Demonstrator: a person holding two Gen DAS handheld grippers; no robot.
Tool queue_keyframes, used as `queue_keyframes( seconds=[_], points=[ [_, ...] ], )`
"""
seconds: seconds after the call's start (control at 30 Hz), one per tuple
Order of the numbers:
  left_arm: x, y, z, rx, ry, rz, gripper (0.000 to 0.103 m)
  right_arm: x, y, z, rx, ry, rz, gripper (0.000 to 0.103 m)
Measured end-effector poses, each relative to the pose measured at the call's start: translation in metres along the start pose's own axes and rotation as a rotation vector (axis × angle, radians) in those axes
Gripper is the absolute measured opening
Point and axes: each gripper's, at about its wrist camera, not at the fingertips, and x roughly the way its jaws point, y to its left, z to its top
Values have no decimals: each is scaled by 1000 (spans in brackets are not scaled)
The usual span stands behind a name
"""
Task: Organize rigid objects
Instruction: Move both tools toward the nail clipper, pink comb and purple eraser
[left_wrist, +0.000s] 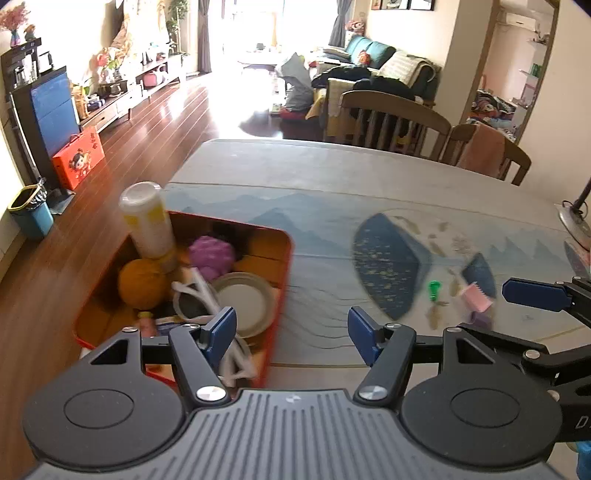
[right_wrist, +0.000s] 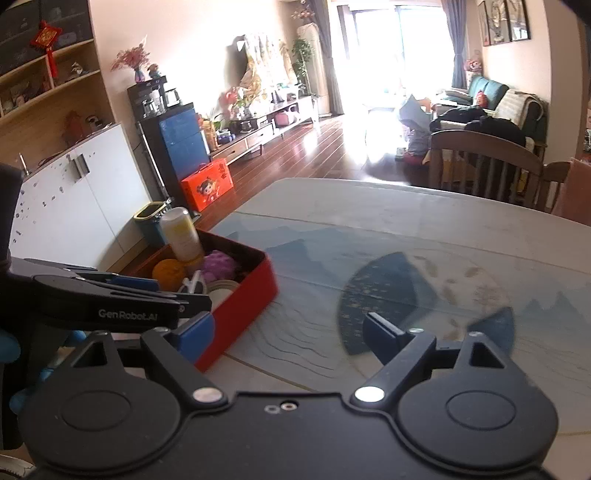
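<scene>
Left gripper: nearest the lens in the left wrist view, blue pads spread apart with nothing between them; it hangs over the near right corner of the red box.
Right gripper: jaws spread wide and empty above bare table mat.
Writing: "GenRobot.AI" in pale letters on the black side of the left gripper, readable only in the right wrist view.
Red box: sits at the table's left edge, floor just beyond it; holds a white and yellow bottle leaning upright, an orange ball, a purple knobbly toy, a pale round dish and white sunglasses.
Loose items: a small green piece and a pink comb-like piece lie on the mat to the right of the box, well apart from it, blurred; seen only in the left wrist view.
Open room: table mat with a blue mountain print is bare between box and loose items and on to the far edge.
Far edge: two wooden chairs stand against it.
Left wrist view only: the right gripper's blue finger enters from the right.
</scene>
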Motion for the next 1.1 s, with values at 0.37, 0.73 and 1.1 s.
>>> queue_keyframes(
  seconds=[0.37, 0.73, 1.1],
  points=[
    [7, -67, -6, 31, -17, -67, 80, -42, -66, -26, 45, -44, -77, 102],
    [29, -128, -19, 103, -2, -99, 83, -52, -133, -50, 91, -11, -184, 102],
    [56, -169, -43, 178, 68, -144, 83, -32, -172, -56, 118, 56, -215, 102]
  ],
)
